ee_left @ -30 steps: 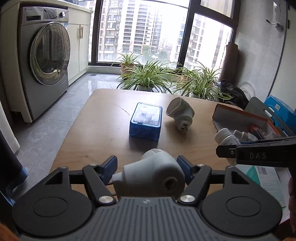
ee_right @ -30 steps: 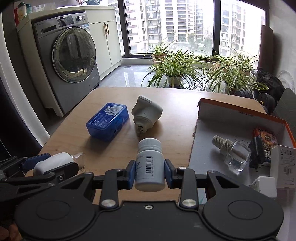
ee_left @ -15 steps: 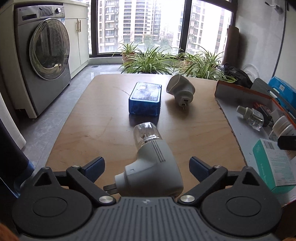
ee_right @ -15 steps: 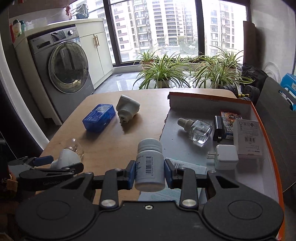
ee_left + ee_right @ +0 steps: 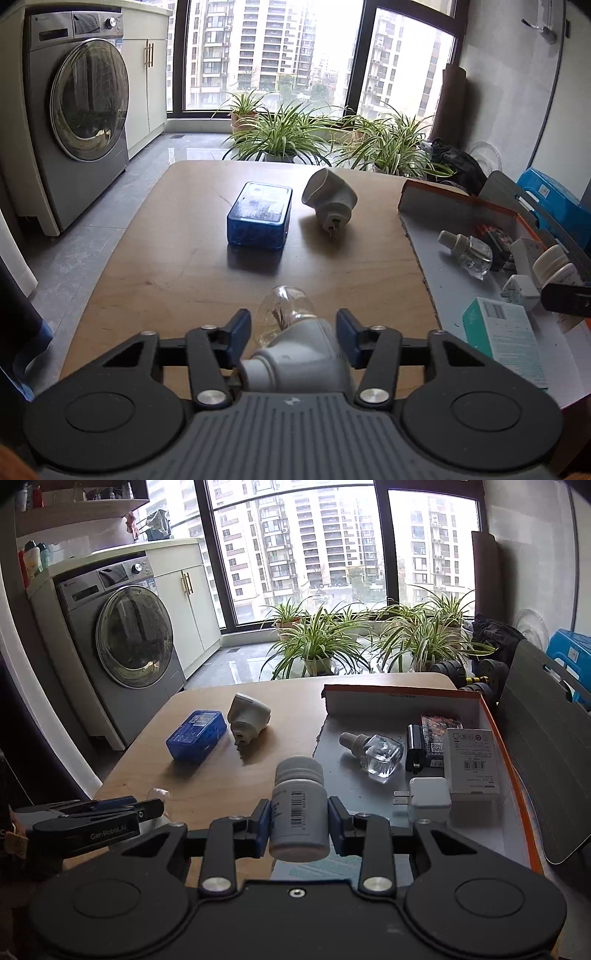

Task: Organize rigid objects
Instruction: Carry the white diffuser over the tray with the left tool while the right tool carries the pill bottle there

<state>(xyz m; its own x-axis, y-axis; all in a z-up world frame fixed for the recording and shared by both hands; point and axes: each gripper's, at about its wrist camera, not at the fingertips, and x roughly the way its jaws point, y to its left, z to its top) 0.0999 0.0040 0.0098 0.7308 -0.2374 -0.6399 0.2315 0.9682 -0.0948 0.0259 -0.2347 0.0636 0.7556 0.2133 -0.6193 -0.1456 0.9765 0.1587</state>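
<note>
My left gripper (image 5: 293,332) is low over the near edge of the wooden table (image 5: 177,280). Its jaws are closing, and the blue pads rest against a white plug-in diffuser (image 5: 299,363) whose clear glass bottle (image 5: 284,314) points forward. My right gripper (image 5: 298,819) is shut on a white pill bottle (image 5: 299,808), held upright over the near left corner of the grey tray with the orange rim (image 5: 496,723). A blue plastic box (image 5: 258,214) and a second white diffuser body (image 5: 330,201) lie side by side mid-table.
The tray holds a clear refill bottle (image 5: 373,753), a white charger (image 5: 428,794), a white carton (image 5: 471,764), a black adapter (image 5: 415,747) and a teal box (image 5: 502,336). A washing machine (image 5: 81,110) stands on the left, potted plants (image 5: 288,136) beyond the table and a grey chair (image 5: 543,746) on the right.
The left jaws opened wide, left the diffuser on the table with its glass bottle forward, then closed around it again. The right gripper carried the pill bottle to the right, over the tray.
</note>
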